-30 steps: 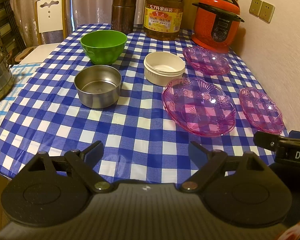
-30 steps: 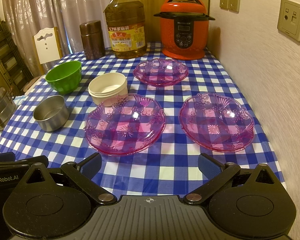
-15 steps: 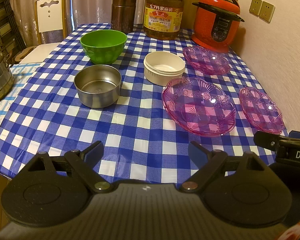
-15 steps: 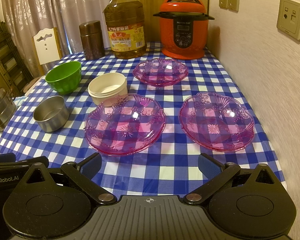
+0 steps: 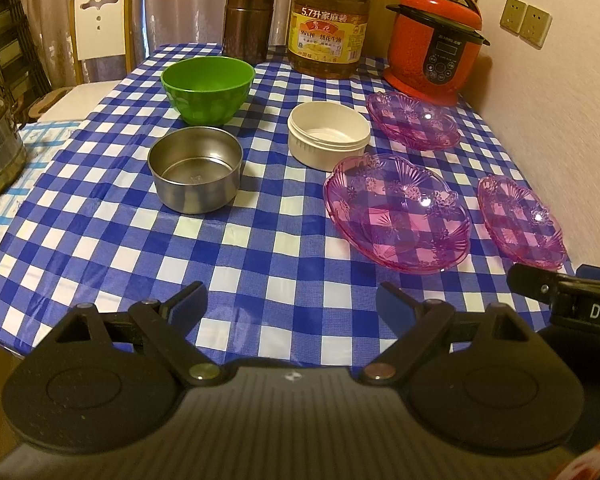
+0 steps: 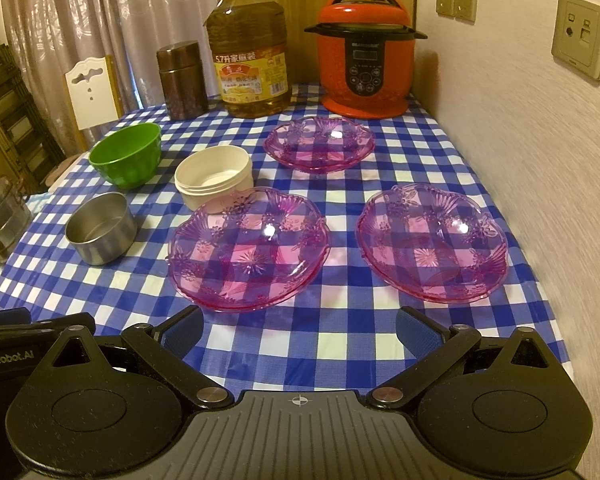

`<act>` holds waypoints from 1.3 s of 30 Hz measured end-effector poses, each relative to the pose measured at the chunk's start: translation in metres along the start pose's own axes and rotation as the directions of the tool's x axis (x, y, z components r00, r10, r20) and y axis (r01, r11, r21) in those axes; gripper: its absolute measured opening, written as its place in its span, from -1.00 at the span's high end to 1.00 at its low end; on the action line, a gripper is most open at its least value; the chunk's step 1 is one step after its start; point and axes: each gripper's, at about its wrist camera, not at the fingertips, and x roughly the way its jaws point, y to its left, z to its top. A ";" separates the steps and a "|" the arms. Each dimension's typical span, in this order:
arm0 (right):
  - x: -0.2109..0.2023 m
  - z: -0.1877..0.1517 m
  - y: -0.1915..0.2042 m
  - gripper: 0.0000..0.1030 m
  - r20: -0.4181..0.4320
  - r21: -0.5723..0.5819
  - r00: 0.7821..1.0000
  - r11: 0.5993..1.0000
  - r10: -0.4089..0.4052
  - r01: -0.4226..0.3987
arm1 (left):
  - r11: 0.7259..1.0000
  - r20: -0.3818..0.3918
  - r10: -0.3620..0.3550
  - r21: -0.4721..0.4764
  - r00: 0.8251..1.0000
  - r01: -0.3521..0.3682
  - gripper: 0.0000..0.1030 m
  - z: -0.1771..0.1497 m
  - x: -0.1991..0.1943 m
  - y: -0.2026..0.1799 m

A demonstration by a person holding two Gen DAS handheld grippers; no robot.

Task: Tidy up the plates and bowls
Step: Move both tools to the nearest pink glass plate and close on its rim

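We see a desk (image 6: 340, 344) under a blue-and-white checked cloth, against a pale textured wall (image 6: 520, 128) with sockets (image 6: 582, 36) at upper right. Sheer curtains (image 6: 80, 12) and a white chair (image 6: 90, 88) fill the upper left, in warm, dim light.

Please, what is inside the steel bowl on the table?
Nothing shows inside the steel bowl: its bare bottom and far inner wall are visible. Its near wall hides a small strip of the bottom.
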 end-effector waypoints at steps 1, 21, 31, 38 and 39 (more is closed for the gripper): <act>0.000 0.001 -0.002 -0.98 0.001 0.001 1.000 1.000 -0.005 0.005 | 1.000 -0.002 -0.002 -0.001 1.000 0.002 -0.75 0.000 0.000 0.000; 0.006 0.033 -0.028 -0.98 0.043 0.270 0.997 0.960 0.059 -0.068 | 0.980 0.044 -0.138 -0.138 0.989 0.143 -0.75 0.068 0.019 0.010; 0.069 0.022 -0.047 -0.21 -0.030 0.366 0.997 0.928 0.078 -0.062 | 0.979 -0.039 -0.150 -0.146 0.988 0.143 -0.61 0.074 0.095 0.000; 0.101 0.018 -0.054 0.13 -0.052 0.391 0.993 0.918 0.101 -0.073 | 0.980 -0.065 -0.149 -0.145 0.987 0.138 -0.16 0.072 0.131 0.000; 0.104 0.019 -0.054 0.16 -0.053 0.397 0.993 0.915 0.104 -0.075 | 0.980 -0.069 -0.150 -0.142 0.986 0.139 -0.11 0.072 0.134 -0.002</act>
